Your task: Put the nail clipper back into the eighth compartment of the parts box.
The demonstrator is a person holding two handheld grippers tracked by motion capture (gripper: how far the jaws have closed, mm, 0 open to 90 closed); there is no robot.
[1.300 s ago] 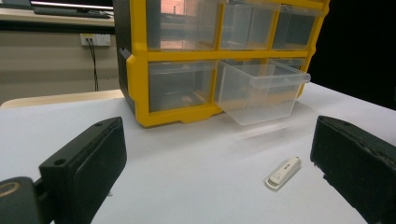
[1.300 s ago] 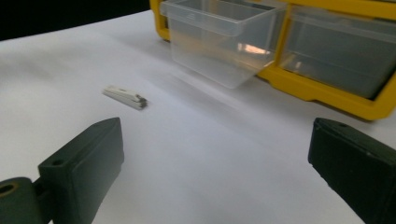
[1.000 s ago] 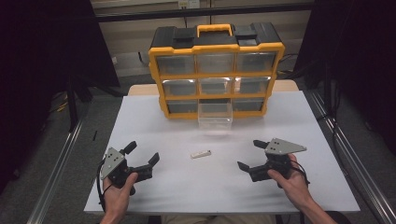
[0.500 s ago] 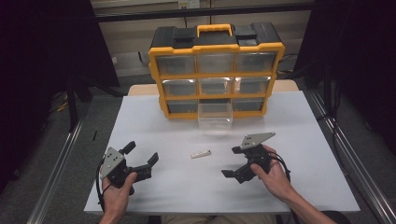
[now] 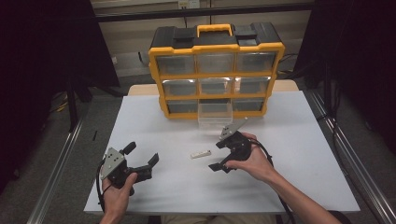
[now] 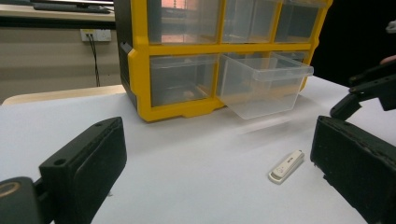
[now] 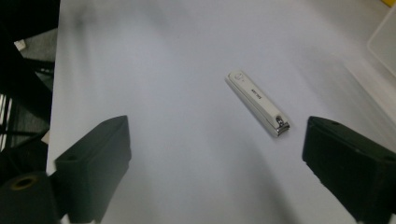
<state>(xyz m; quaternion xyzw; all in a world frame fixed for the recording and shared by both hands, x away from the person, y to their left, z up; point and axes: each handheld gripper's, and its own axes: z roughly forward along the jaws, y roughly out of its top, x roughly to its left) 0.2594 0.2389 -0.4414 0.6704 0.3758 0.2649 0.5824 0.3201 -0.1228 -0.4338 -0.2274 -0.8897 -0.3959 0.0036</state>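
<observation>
Approach step: right tool point(image 5: 223, 157), jaws wide and just closing slightly, empty, nears nail clipper point(image 5: 201, 154). Left tool point(image 5: 141, 164) open, idle. Next: straddle clipper, close.

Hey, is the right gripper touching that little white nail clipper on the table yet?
Apart. In the right gripper view, the nail clipper lies on the white table ahead of the right gripper, with bare tabletop between it and both open jaws.

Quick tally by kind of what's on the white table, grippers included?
Yellow-and-black plastic drawer organizer: 1
Clear plastic drawer pulled out of its bottom row: 1
White nail clipper lying flat: 1
Black two-jaw grippers, left gripper and right gripper: 2
Total: 5
</observation>
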